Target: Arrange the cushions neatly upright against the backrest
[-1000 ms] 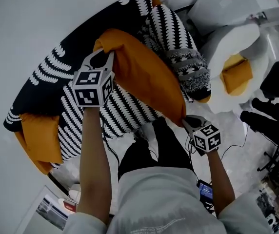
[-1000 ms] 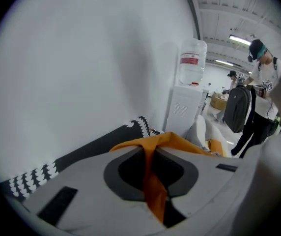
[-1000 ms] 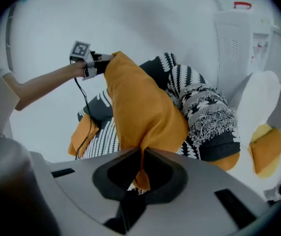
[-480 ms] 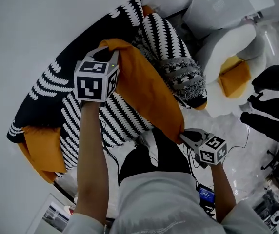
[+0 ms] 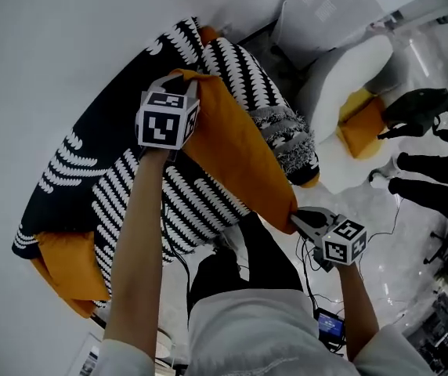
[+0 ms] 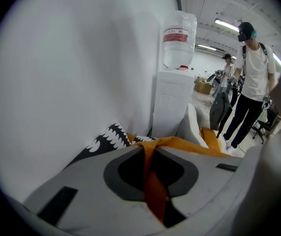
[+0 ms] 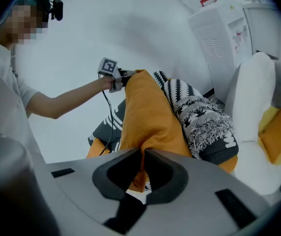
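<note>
head view first: the orange cushion (image 5: 240, 151) hangs stretched between both tools, lifted over the black-and-white patterned sofa (image 5: 75, 171). the left gripper (image 5: 182, 78) has the cushion's upper corner, up near the backrest. the right gripper (image 5: 297, 220) has the lower corner, out past the seat's front edge. a grey fringed cushion (image 5: 290, 135) sits just beside it at one end of the sofa, and a second orange cushion (image 5: 67, 261) lies at the opposite end.

left gripper view: jaws pinched tight on a fold of orange fabric, with a water dispenser (image 6: 172, 100) against the wall beyond.

right gripper view: jaws clamped together on the cushion's lower corner. the orange body rises from them towards the other tool, and the grey cushion is touching its side.
</note>
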Motion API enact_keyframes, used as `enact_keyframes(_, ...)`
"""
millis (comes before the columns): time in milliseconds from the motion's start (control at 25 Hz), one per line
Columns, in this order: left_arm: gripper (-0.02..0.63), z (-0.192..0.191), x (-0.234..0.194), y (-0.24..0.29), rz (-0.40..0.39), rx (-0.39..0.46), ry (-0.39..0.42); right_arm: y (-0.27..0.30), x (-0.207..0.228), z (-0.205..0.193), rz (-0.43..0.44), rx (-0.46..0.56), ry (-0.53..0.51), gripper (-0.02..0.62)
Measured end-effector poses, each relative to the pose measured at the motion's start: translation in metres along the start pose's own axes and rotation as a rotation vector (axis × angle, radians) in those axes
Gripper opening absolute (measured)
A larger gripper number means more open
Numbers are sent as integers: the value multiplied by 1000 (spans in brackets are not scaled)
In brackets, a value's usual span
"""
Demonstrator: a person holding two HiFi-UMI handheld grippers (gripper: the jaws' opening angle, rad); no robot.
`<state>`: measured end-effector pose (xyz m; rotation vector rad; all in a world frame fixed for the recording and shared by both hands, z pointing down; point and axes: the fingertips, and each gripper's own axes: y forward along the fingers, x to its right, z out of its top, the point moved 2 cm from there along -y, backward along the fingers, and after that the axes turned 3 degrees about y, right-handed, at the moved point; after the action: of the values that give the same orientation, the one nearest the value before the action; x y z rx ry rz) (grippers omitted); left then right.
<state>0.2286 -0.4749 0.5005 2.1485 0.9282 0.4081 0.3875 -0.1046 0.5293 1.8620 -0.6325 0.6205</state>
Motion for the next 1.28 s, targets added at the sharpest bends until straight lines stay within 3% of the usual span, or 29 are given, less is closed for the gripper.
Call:
enact_keyframes(160,49,3,0,34,16,11,11,-7,15,18,-35,58,16,34)
enact_keyframes(480,54,7,-8,82,141,-8,21,-5,55,50,-188,150,51,34)
enact_keyframes(680,55,4,-9,104,156,-41,11,-2,78,61,-261,172,94,34)
enact_keyframes(1040,64,5,-10,97,220,-76,31,-7,92,62,-358,150,155,40)
enact_keyframes(1280,83,0,-19,66,216,-85,13,-16,82,59,-338,128,140,68)
